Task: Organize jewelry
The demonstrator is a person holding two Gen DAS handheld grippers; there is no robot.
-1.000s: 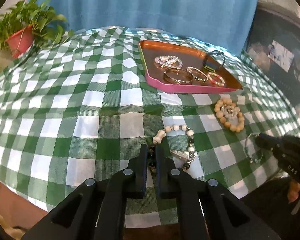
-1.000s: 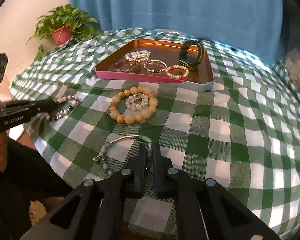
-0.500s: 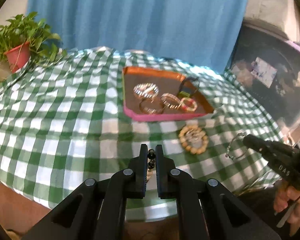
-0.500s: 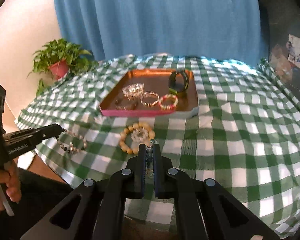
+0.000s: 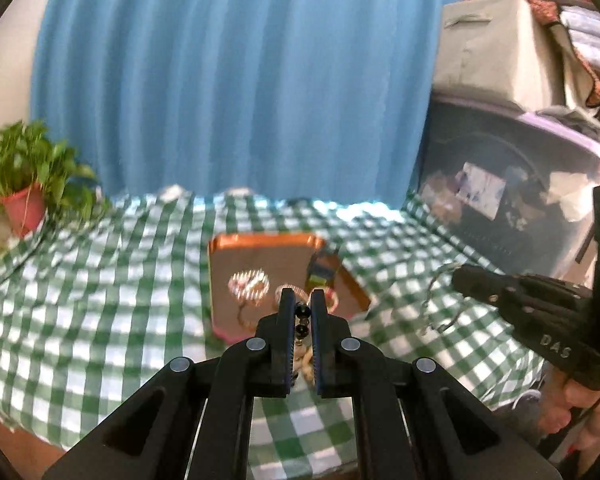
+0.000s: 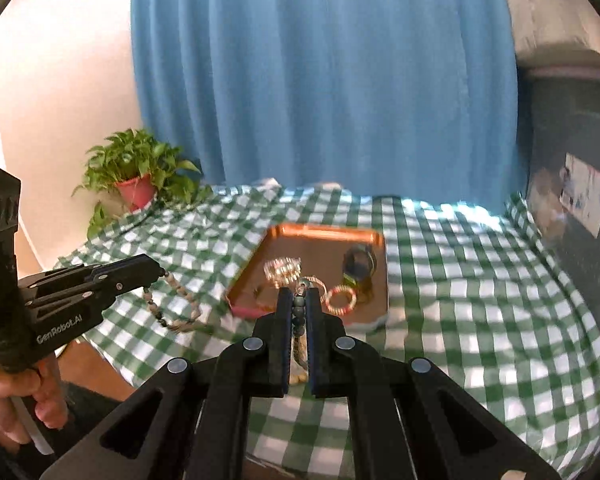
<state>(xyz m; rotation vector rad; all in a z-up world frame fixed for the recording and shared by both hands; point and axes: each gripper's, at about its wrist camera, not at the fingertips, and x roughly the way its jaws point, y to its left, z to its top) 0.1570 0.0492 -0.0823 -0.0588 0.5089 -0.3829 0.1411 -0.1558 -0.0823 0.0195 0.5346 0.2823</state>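
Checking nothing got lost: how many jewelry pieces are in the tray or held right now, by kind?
Tray bracelets: 4
Dark band in tray: 1
Held bracelets, one each in left tongs and right tongs: 2
Total: 7

We see a woven checked cloth (image 6: 460, 288), a glossy coppery metal tray (image 6: 324, 236), matt black plastic fingers (image 6: 285, 320), and soft pleated curtain (image 6: 320, 80).

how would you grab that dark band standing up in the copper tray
Take the dark band by the top of its loop, coming from above with one finger inside the loop and one outside. It stands on edge at the tray's far right, so the upper arc is exposed, and the bangles beside it stay clear.
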